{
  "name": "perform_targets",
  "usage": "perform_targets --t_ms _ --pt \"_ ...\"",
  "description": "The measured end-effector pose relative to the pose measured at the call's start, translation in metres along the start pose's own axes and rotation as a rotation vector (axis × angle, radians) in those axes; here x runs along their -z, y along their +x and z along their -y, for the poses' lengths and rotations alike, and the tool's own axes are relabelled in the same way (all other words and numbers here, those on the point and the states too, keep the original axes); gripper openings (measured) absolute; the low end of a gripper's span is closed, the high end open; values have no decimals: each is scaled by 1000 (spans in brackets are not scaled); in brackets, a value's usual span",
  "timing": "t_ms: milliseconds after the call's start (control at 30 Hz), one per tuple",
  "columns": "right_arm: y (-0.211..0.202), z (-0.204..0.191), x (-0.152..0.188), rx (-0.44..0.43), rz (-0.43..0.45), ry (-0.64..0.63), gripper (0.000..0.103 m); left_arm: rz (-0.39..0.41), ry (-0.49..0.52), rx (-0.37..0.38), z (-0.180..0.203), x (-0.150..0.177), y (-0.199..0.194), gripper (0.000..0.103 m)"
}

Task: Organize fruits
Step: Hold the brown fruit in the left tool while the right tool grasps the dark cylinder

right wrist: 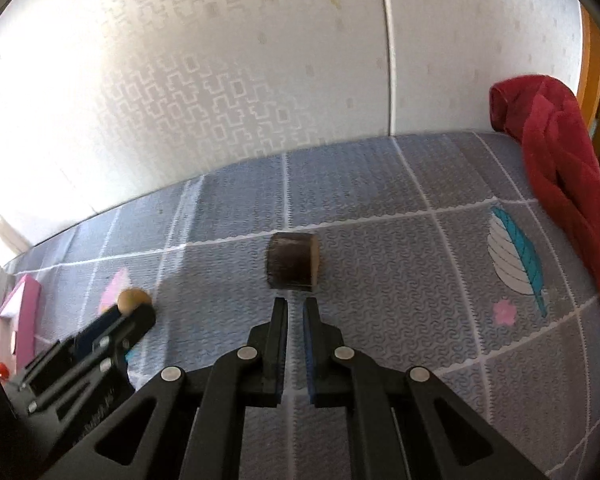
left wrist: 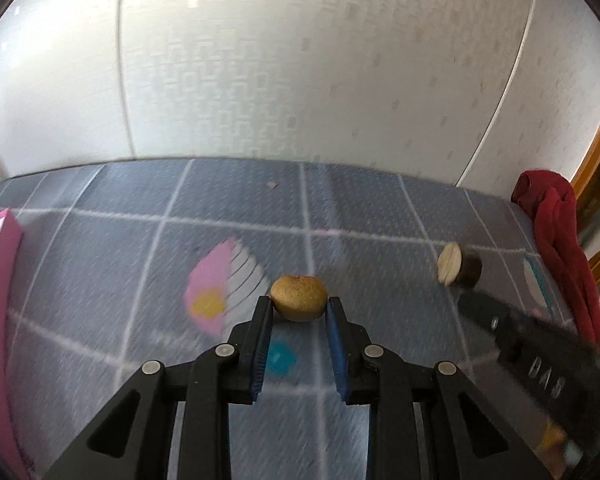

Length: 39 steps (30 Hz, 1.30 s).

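Currently, as I take stock from both wrist views:

Item one: a small round golden-brown fruit piece with a rough skin [left wrist: 298,298]. I have it pinched between the blue pads of my left gripper [left wrist: 298,309], carried above the grey-blue quilted mat with white grid lines and feather prints [left wrist: 379,216]. In the right wrist view the same piece [right wrist: 132,300] sits at the tip of that gripper, over the mat's left part, near a pink box-like container [right wrist: 24,300] at the mat's left edge.

Item two: a short dark-brown cylindrical fruit chunk with a pale cut face [right wrist: 292,261]. It lies on the mat just ahead of my right gripper [right wrist: 296,304], whose tongs are pressed almost together with nothing between them. I cannot tell whether the tips touch it; it looks just clear of them.

Item three: a crumpled dark red cloth [right wrist: 555,152], lying along the mat's right edge against the wall, not part of the sorting.

Progress, as I judge it: one fruit is picked up and in transit, not yet set down; one remains on the mat ungrasped. The pink container looks the likely destination, though its inside is out of view, so I cannot say what is already stored.
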State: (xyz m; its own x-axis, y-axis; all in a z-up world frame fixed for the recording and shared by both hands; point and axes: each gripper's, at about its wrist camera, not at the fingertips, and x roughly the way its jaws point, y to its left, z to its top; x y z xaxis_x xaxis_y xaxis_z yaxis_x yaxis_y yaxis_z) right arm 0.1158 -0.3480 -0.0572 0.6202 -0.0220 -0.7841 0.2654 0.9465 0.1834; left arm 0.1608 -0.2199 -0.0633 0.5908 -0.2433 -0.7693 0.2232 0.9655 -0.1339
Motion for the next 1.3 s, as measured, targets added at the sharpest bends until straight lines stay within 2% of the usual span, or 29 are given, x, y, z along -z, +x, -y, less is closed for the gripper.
perform_targets --t_ms 233,400,567,933,1033,1133,1300 --pt "-4 -14 10 -62 -32 -46 8 5 0 -42 -20 19 -27 27" --pt "-9 -26 18 -139 -49 -91 8 10 -15 -61 -39 35 -47 27" --pt "-15 -45 28 -183 -65 -169 8 10 -27 -71 -46 53 -66 27" --pt "-17 -74 39 -202 -72 -253 8 22 -34 -70 -60 80 -88 27" --pt "-18 -72 44 -212 -86 -255 8 30 -16 -66 -62 83 -91 27" --pt "-20 -72 49 -201 -89 -255 6 35 -39 -57 -69 87 -96 27" --pt "-44 -67 59 -218 -64 -258 6 40 -54 -44 -74 93 -104 26"
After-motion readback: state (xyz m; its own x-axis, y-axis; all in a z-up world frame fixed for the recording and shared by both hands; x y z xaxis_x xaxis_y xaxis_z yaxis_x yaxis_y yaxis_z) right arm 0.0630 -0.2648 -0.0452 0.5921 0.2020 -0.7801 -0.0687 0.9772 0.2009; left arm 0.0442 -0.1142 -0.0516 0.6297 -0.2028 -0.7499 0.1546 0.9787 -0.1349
